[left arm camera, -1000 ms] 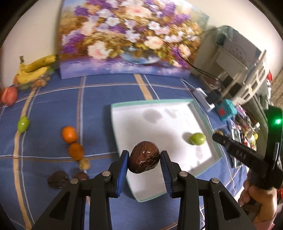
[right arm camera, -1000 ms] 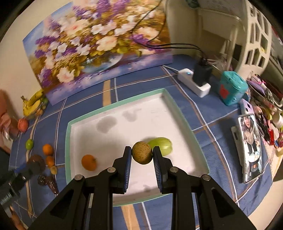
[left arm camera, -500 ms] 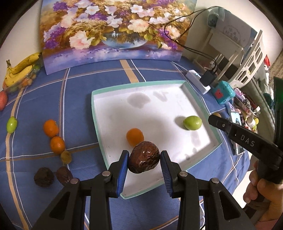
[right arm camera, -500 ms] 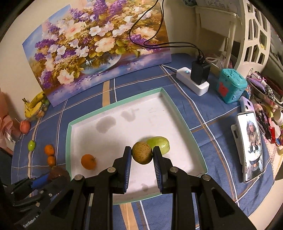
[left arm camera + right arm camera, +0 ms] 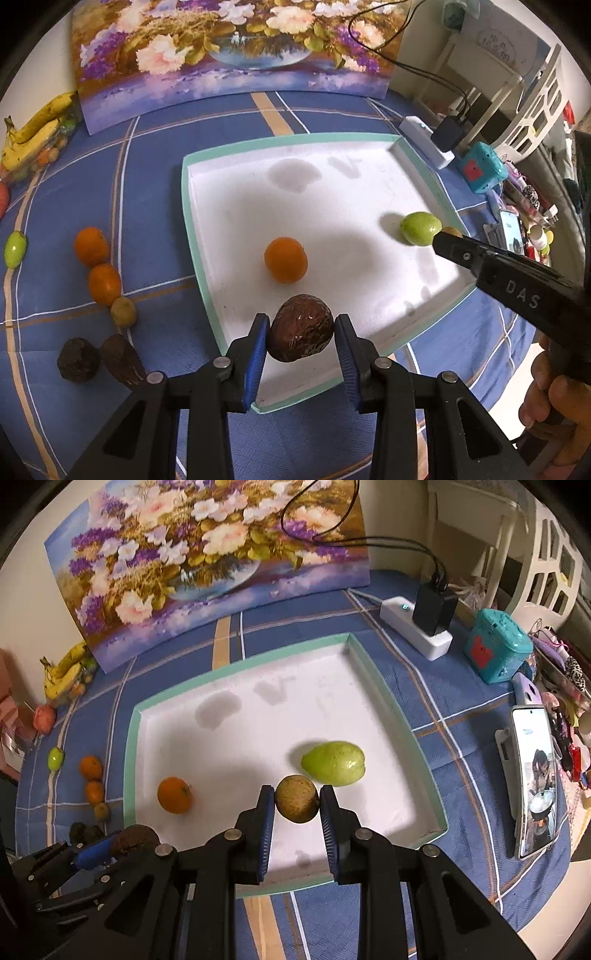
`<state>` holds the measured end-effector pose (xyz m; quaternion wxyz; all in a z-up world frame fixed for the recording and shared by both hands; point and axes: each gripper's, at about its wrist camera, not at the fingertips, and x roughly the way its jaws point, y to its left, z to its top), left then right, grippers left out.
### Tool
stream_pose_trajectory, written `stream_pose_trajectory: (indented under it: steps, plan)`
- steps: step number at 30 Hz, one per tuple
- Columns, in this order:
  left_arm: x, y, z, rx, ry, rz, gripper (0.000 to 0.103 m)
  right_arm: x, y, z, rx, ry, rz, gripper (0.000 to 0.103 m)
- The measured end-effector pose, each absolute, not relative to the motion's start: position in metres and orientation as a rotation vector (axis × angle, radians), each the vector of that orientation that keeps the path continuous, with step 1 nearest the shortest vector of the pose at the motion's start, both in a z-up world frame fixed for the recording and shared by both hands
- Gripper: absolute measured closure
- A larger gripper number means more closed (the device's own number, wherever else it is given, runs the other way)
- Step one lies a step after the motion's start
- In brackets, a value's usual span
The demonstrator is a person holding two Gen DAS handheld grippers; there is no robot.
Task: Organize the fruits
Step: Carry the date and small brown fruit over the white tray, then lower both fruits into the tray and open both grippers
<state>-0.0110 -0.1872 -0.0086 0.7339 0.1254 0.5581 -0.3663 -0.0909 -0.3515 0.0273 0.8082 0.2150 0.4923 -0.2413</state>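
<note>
Left gripper (image 5: pixel 300 341): we see its fingers clamped on a dark brown wrinkled fruit (image 5: pixel 301 333), held over the near-left part of the white tray (image 5: pixel 192 229); a second ago the tray sat further right in our view.
Right gripper (image 5: pixel 297 806): fingers pinch a small tan round fruit (image 5: pixel 296 803) above the tray's near side, just beside the green fruit (image 5: pixel 334 763); grip unchanged, camera closer to the tray now.
Tray contents: one orange (image 5: pixel 285 259) near the left rim, green fruit toward the right rim. The orange was out of our left view a second ago.
Table (image 5: pixel 147 177), left side: two oranges (image 5: pixel 98 264), a small yellowish fruit (image 5: pixel 123 312), two dark fruits (image 5: pixel 99 360), a green fruit near the left edge (image 5: pixel 15 249).
Far-left corner: bananas (image 5: pixel 35 127).
</note>
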Motion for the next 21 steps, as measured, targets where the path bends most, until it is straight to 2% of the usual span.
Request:
stream_pose_trajectory:
  steps: [21]
  plan:
    - [-0.011,-0.2,-0.044,0.331,1.302,-0.768,0.064,-0.076,-0.349,-0.025,0.463,1.236,-0.475,0.077]
